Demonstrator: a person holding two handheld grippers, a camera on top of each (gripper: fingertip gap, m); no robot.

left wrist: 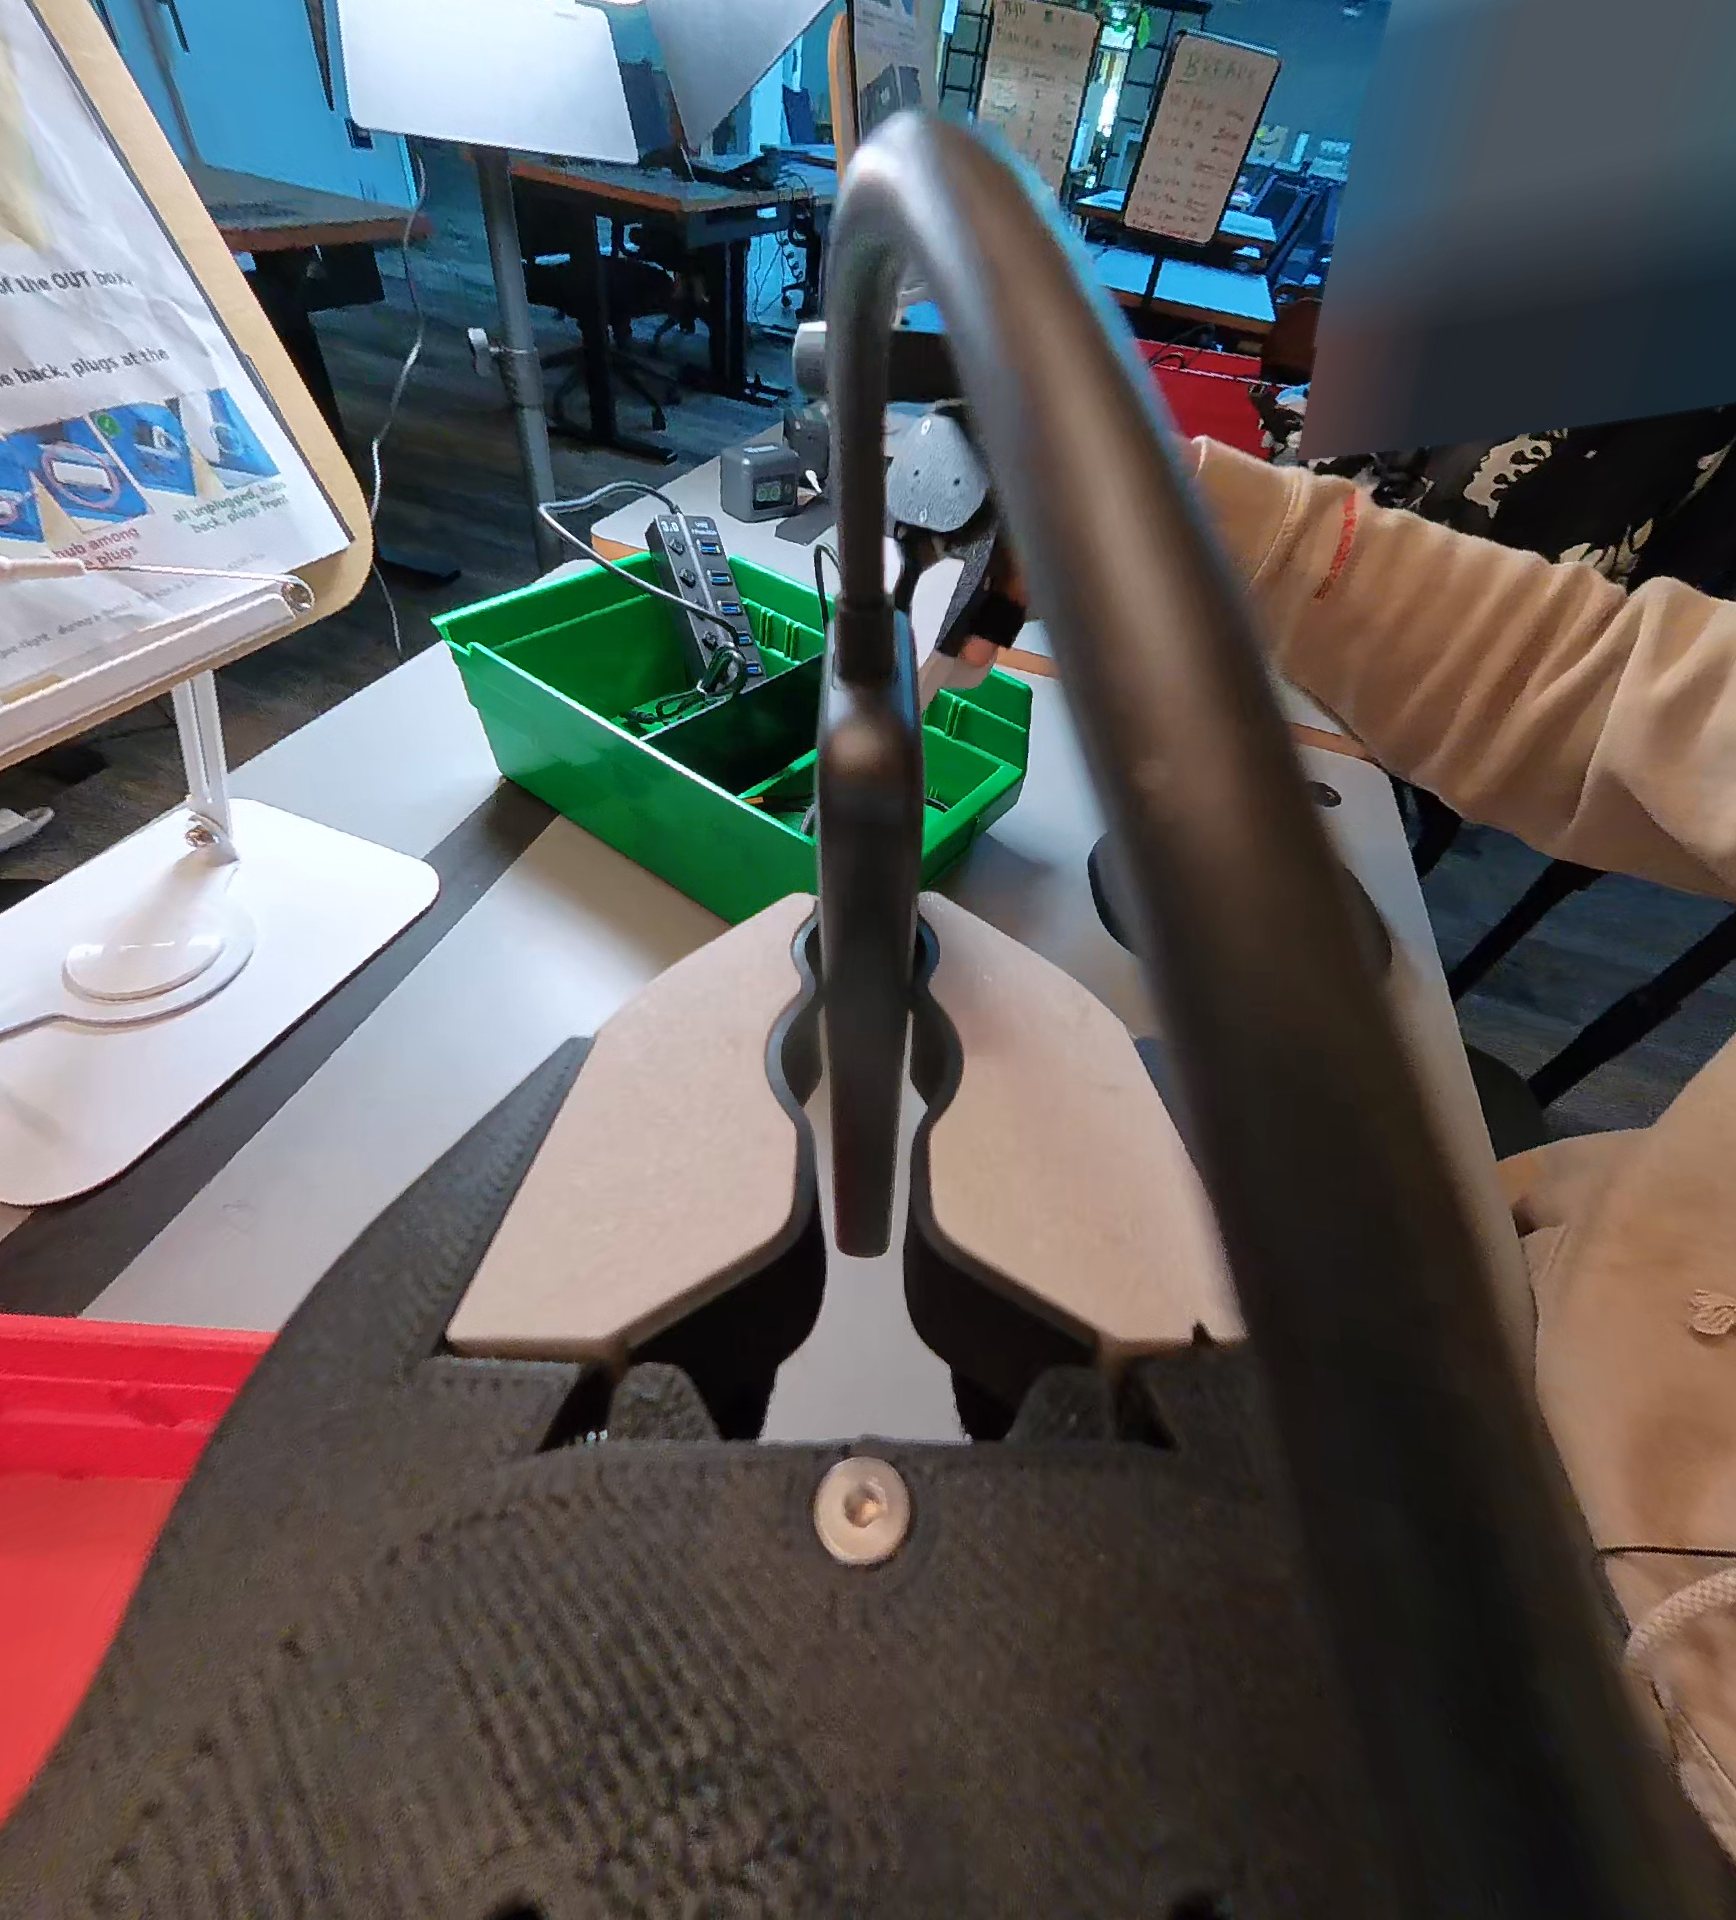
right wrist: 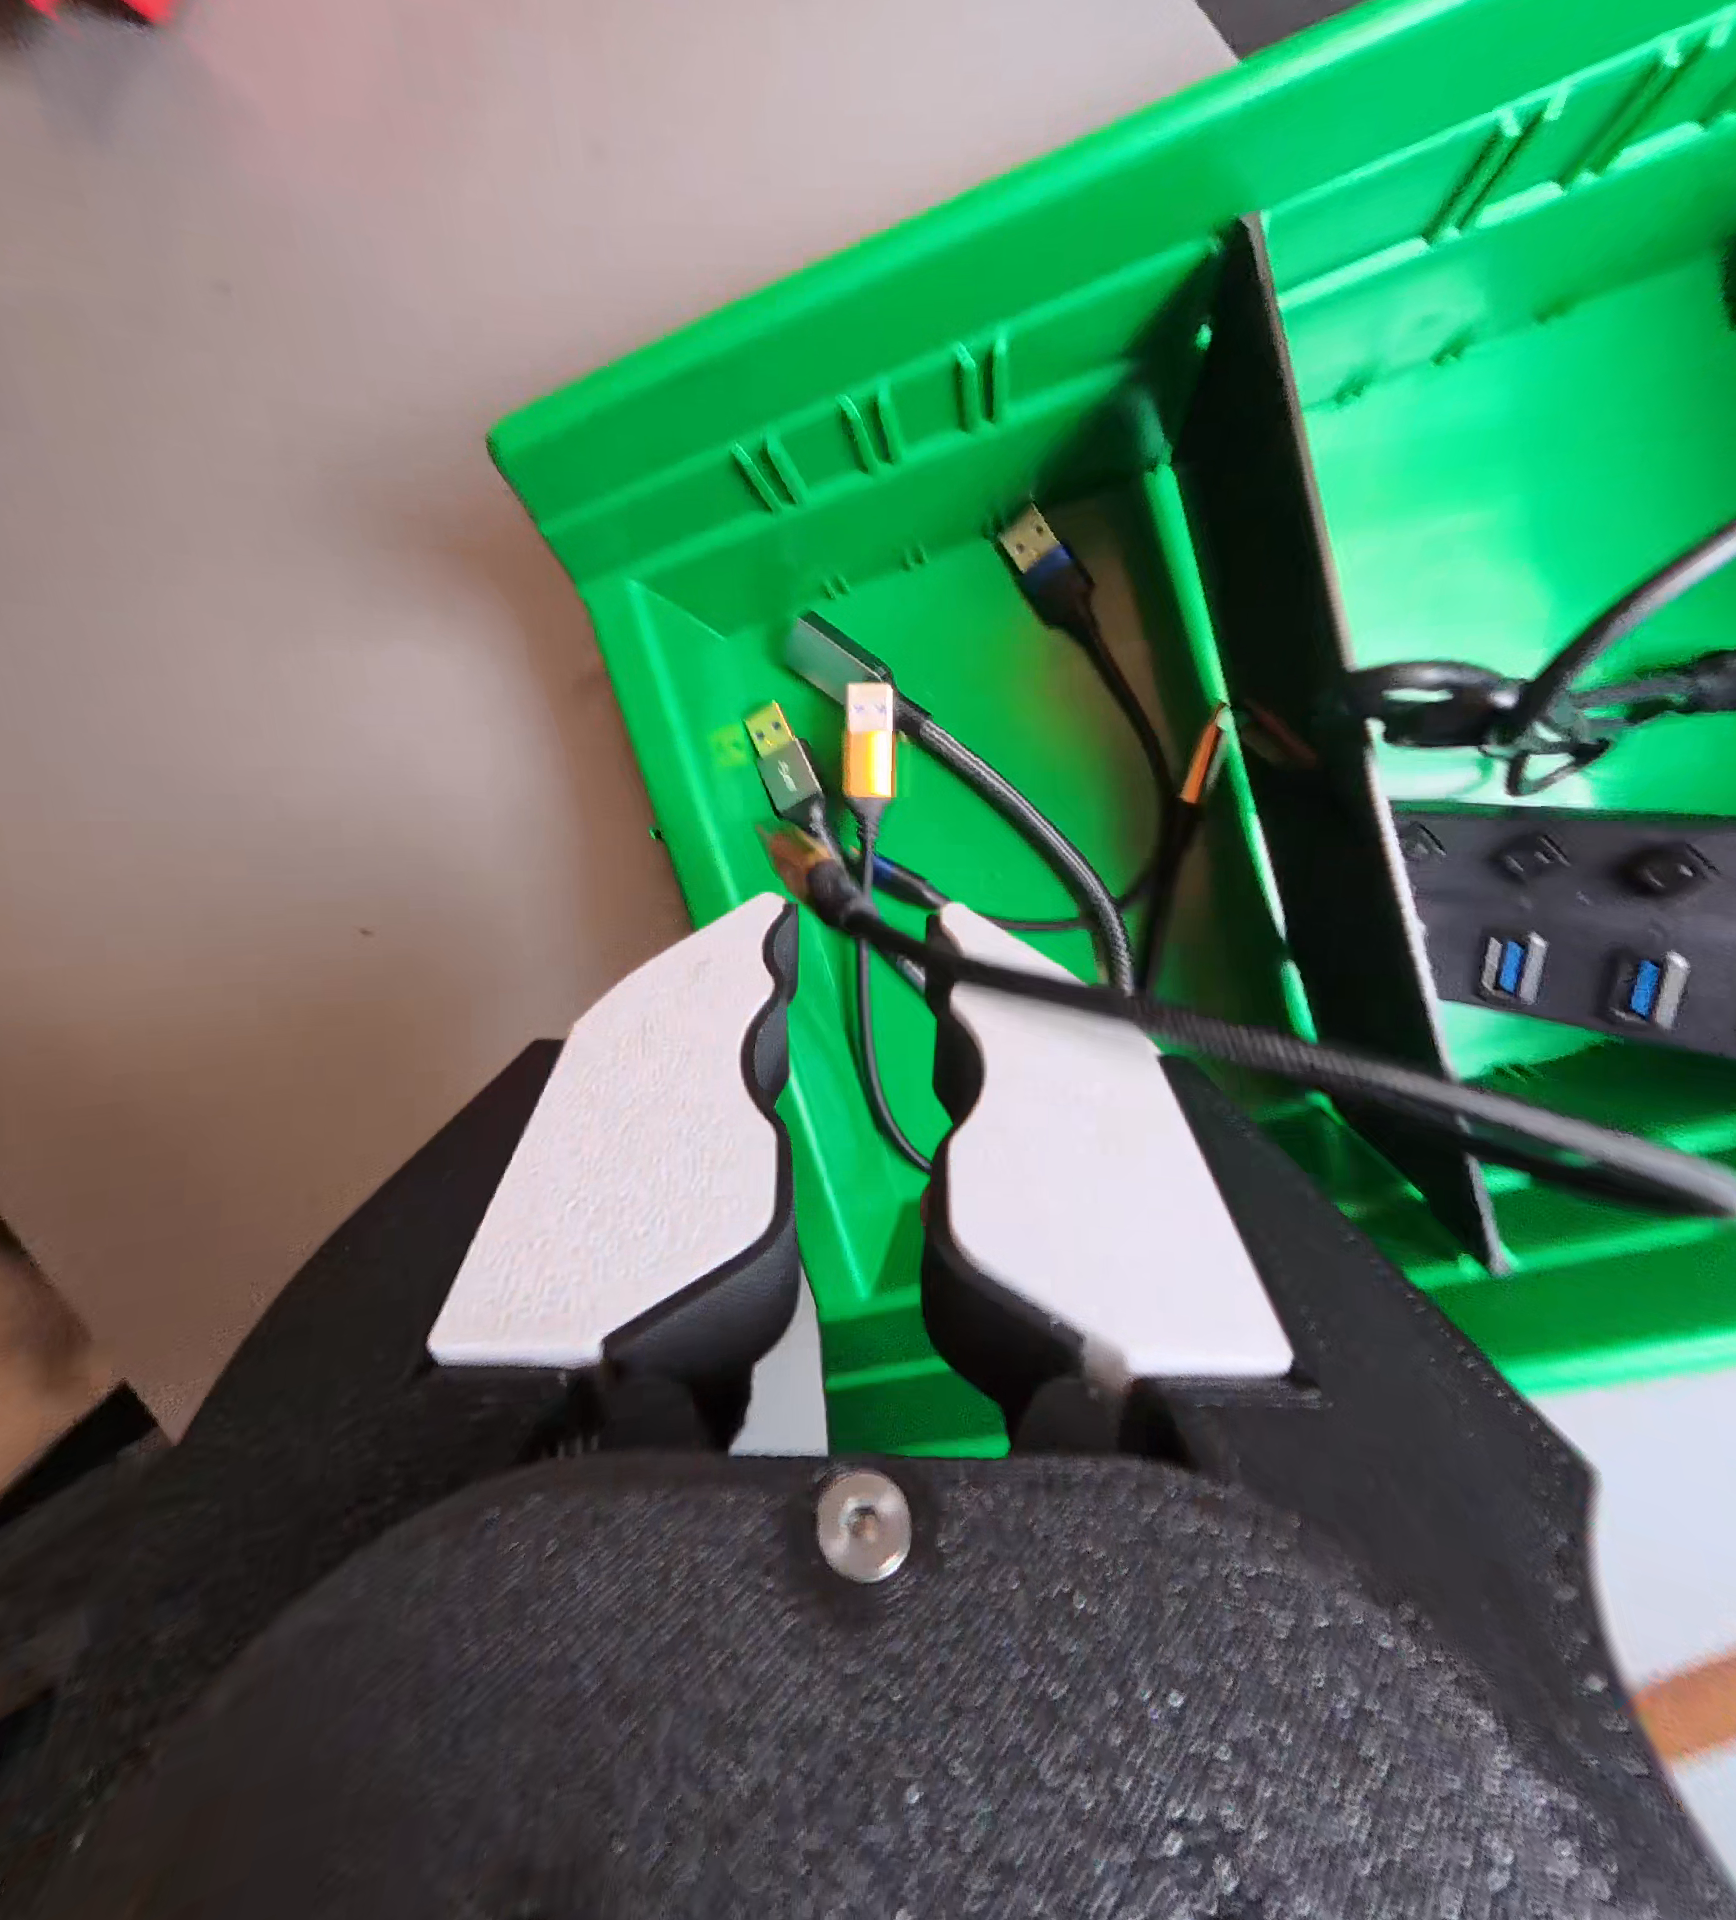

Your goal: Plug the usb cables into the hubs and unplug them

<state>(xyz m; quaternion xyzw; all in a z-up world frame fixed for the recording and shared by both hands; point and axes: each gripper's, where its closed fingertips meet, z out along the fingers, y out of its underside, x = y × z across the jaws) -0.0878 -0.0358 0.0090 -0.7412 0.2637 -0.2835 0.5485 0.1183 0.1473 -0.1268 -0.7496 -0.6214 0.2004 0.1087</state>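
In the left wrist view, a slim dark hub body with rounded edges (left wrist: 869,935), seen edge-on at frame centre, is clamped between the pale, scalloped pads of the left hand-held gripper (left wrist: 866,1023). Its thick smooth black cable (left wrist: 1103,582) arcs up and over to the right of the frame.

In the right wrist view, the right hand-held gripper (right wrist: 864,935) is held narrowly apart and grips nothing. It is poised at the lower left corner of the glossy green plastic bin (right wrist: 843,457), just below the loose plugs. A braided black cable (right wrist: 1259,1049) is draped across its right pad.

In the bin's left compartment lie an orange metal plug (right wrist: 866,753), a dark green-tinted plug (right wrist: 781,758), a blue-cored plug (right wrist: 1040,566) and a grey metal-shelled connector (right wrist: 833,649), their thin cords crossing. A matte black divider (right wrist: 1290,665) separates them from a black multi-port hub with blue sockets (right wrist: 1622,935) at the right of the frame.

Judged risks:
- Crowded plugs: two could be pinched together, or a neighbour dragged by tangled cords.
- The draped braided cable could snag as the fingers close.
- The smooth hub could twist in the clamp under insertion force.
- The light bin could slide on the smooth grey bench (right wrist: 220,520).
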